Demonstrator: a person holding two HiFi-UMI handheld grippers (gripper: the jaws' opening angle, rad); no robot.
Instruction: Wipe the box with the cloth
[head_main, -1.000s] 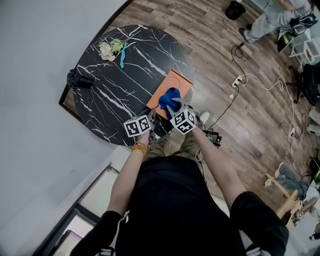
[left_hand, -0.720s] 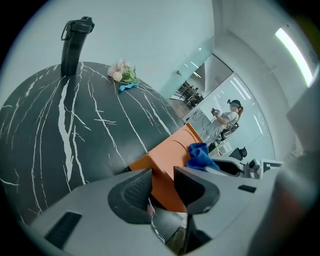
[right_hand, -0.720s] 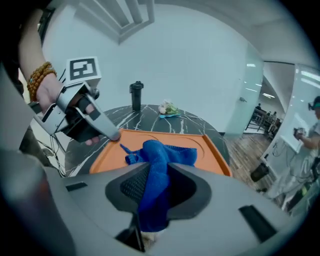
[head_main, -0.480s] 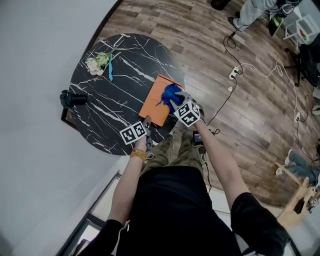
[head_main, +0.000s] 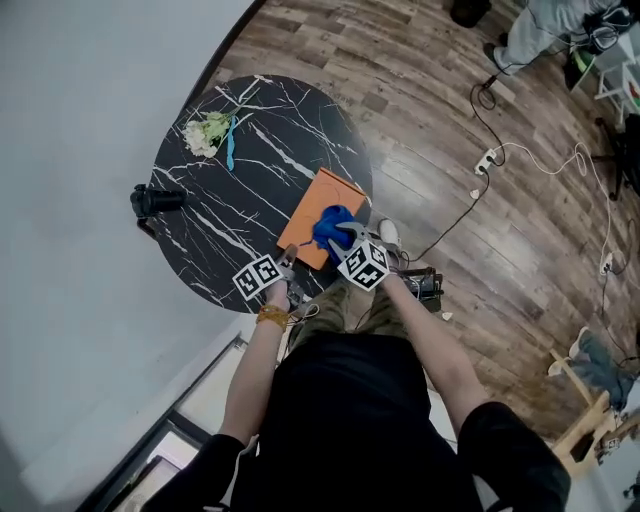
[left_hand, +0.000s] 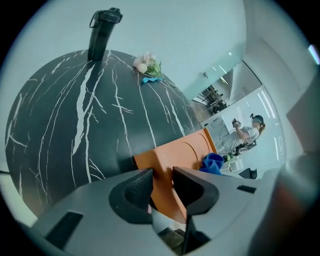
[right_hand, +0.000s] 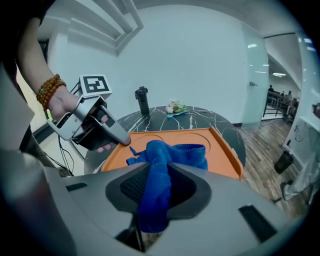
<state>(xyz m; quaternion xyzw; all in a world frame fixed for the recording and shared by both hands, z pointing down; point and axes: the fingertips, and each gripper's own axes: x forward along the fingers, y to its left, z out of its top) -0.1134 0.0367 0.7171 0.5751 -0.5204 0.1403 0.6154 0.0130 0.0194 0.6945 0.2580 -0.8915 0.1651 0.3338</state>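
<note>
— Where's the box (head_main: 318, 195) sitting?

— Flat on the bench (head_main: 250, 180), at the edge nearest me, one corner almost over the rim. I'd guess that's so both my arms reach it without leaning.

— And the cloth (right_hand: 172, 152)?

— Bunched on the box's near end. My right claw (right_hand: 160, 175) is clamped tight on a fold of it, and the blue fabric spills out ahead of the jaws onto the orange top. Held that way, the loose part does the rubbing while the hard tips stay off the surface.

— What's your left claw (left_hand: 162, 176) doing?

— It's at the box's near left corner, tipped down. Its jaws have just been closing, the orange rim stands between them, and the pads look to be pressing on it. That's my anchor (a light box skates about under a wipe otherwise).

— How far along, you reckon?

— Most of the top lies bare beyond the cloth, so I'd say there's plenty left to cover, towards the far rim.

— Anything in the way?

— No. The flowers (head_main: 208, 130) are at the bench's far edge and the black bottle (left_hand: 102, 32) at its left edge, both well apart from the box.
</note>
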